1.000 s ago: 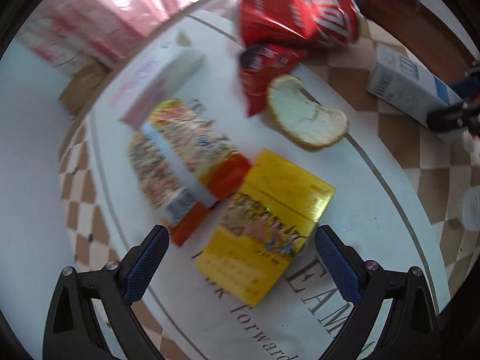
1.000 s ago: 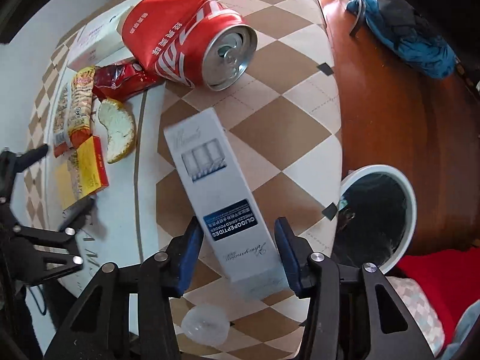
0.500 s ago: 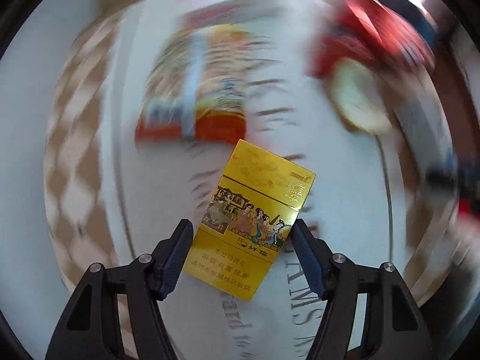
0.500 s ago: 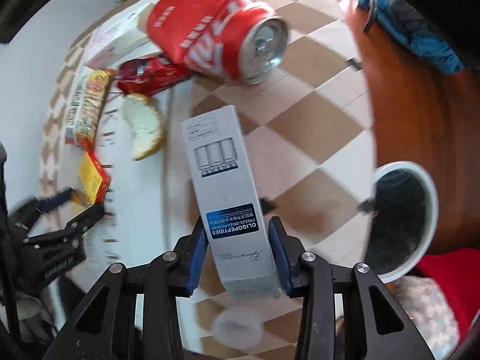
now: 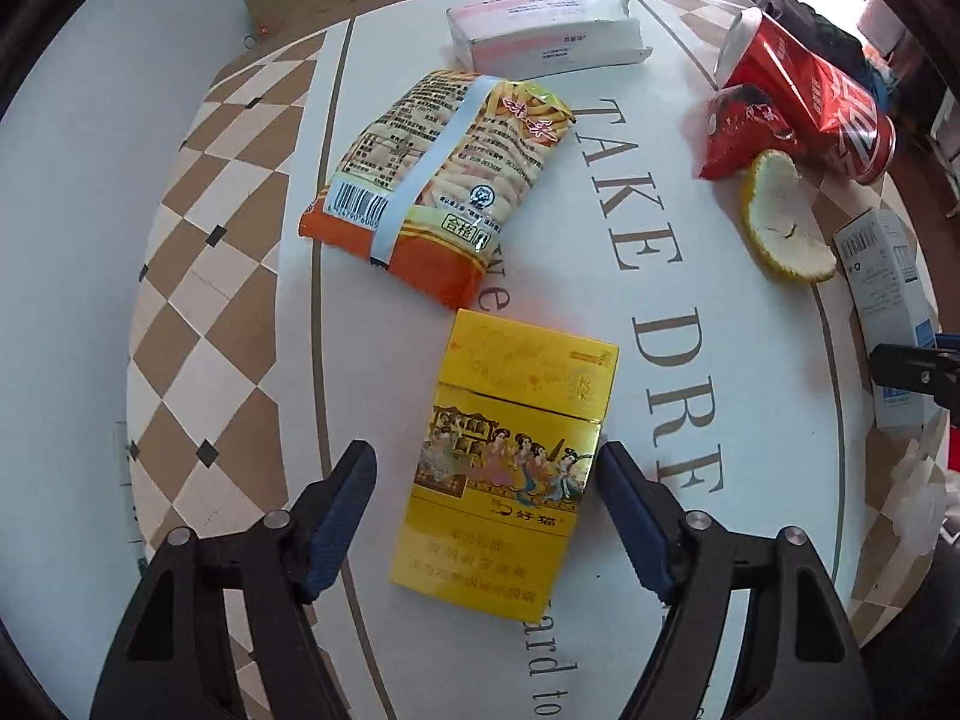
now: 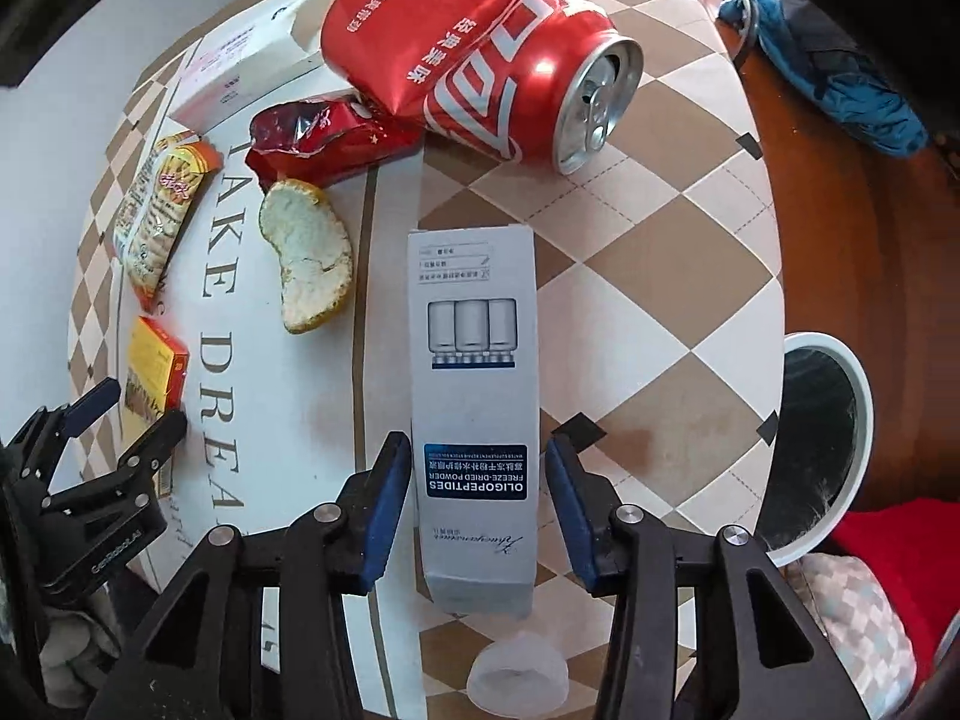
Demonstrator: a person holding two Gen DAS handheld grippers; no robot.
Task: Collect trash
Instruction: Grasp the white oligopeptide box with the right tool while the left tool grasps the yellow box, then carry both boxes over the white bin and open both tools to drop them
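Desk [image 5: 690, 312]: round top, white centre printed with large brown letters, ringed by a tan-and-cream checker border; carries all the trash below.
Bin [image 6: 864, 384]: white-rimmed, dark inside, on the floor just past the desk edge, to the right in the right wrist view.
Red can [image 6: 480, 72]: dented, lying on its side at the far part of the desk, opened top facing right in the right wrist view.
Tissue pack [image 5: 546, 30]: white and pink, flat at the far edge of the desk.
Grey-white carton [image 6: 474, 420]: long box lying flat on the checker border; its near end sits between the right jaws.
Snack bag [image 5: 438, 180]: orange and yellow, lying flat, near corner close to the yellow box.
Yellow box [image 5: 510, 456]: cigarette-style pack with painted figures, flat on the white centre, between the left jaws.
Orange peel [image 6: 309, 264]: curved piece, pale side up, between the red wrapper and the carton.
Red wrapper [image 6: 324, 138]: crumpled foil, touching the can's side.
Left gripper [image 5: 486, 480]: jaws spread a little wider than the yellow box, one either side of it; a gap shows at the left jaw, the right jaw is at the box edge.
Right gripper [image 6: 477, 480]: jaws narrowly straddle the carton, close to both long sides; contact cannot be told.
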